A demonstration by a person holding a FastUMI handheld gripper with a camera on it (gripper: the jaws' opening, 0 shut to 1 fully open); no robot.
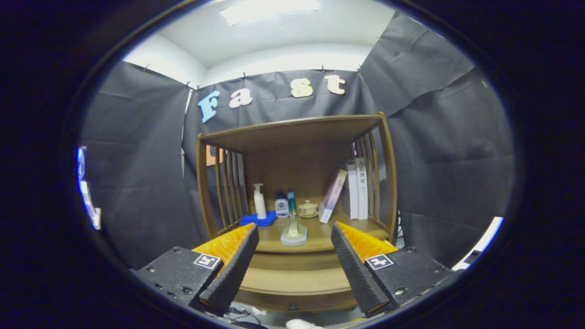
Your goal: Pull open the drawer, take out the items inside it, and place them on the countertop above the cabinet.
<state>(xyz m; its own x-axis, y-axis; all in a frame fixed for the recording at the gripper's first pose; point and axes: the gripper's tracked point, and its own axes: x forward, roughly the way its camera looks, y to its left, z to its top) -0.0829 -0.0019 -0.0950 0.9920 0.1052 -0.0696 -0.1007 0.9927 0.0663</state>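
Gripper [295,256] spread wide, holding nothing; drawer [297,278] lies between and below its fingers, countertop [320,235] just beyond.

Hand-held gripper [295,256] spread wide, empty; wooden cabinet [295,132] beyond; pale dish [294,235] on its countertop [320,235]

Ahead of me stood the wooden cabinet [297,132], slatted at both sides. On its countertop [320,235] I saw a white pump bottle [259,201] on a blue cloth [258,220], a small bottle [281,206], a lidded jar [308,209], leaning books [349,189], and a pale dish [294,233] nearest my spread fingers [228,256].
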